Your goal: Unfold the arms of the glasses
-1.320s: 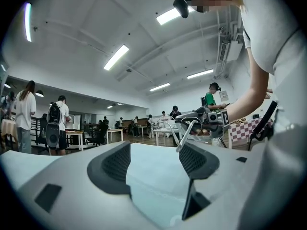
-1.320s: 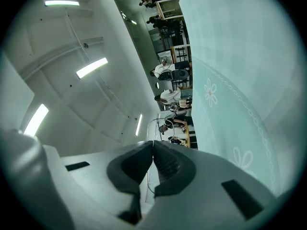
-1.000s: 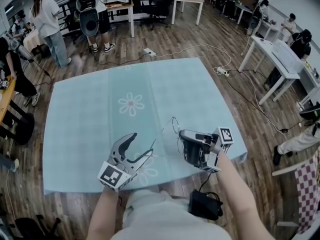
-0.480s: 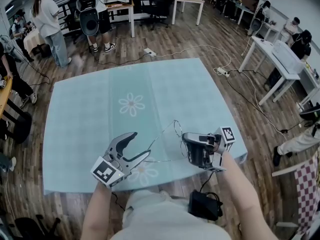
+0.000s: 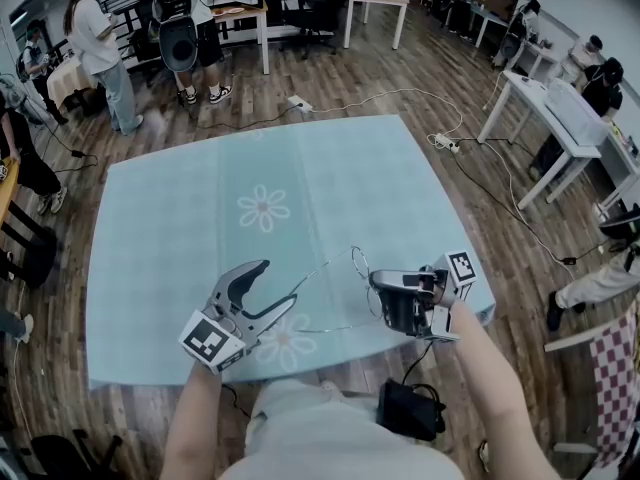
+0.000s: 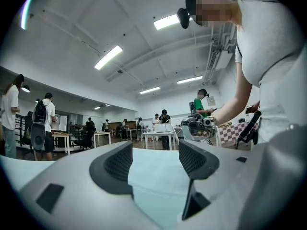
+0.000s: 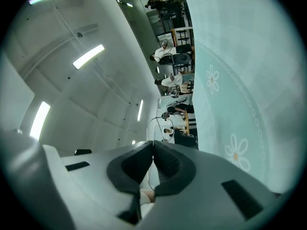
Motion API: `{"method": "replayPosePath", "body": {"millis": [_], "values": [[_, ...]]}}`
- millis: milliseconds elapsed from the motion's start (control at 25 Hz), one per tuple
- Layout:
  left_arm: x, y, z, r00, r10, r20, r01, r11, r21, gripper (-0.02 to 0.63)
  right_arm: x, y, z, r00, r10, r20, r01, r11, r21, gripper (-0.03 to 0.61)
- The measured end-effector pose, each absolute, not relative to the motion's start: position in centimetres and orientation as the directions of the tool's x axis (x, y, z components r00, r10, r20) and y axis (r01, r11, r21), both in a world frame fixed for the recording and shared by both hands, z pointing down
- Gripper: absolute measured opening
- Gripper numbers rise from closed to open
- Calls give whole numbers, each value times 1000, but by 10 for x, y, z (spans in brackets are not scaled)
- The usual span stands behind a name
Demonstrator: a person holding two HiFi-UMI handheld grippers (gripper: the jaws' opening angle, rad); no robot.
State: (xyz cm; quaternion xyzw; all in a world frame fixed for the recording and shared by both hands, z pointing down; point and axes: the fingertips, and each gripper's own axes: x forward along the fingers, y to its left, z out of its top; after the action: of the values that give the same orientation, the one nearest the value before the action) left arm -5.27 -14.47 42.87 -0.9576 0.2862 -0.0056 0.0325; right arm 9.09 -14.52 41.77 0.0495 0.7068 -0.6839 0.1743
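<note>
Pinching glasses point(image 5: 358, 259), right tongs point(image 7: 153, 146), left tongs point(image 6: 154, 161) apart

Left tool point(image 6: 154, 161) — jaws apart, empty

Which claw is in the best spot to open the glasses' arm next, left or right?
Left, probably. The right claw is shut on the glasses, holding them above the table. The left claw is open, empty, and close to the thin arm that sticks out toward it.
</note>
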Motion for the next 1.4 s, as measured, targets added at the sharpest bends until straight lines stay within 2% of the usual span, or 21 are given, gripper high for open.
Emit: {"method": "replayPosePath", "body": {"millis": [240, 720, 1400], "values": [[-61, -156, 426, 802, -597, -2, -595, -800, -81, 308, 86, -136, 426, -963, -117, -243, 235, 78, -969, 11], [-60, -175, 429, 786, -618, 1, -616, -783, -81, 308, 76, -134, 435, -968, -101, -229, 221, 81, -972, 11], [-55, -171, 419, 790, -613, -4, -611, -787, -79, 308, 83, -163, 436, -941, -247, -231, 209, 114, -971, 11]]}}
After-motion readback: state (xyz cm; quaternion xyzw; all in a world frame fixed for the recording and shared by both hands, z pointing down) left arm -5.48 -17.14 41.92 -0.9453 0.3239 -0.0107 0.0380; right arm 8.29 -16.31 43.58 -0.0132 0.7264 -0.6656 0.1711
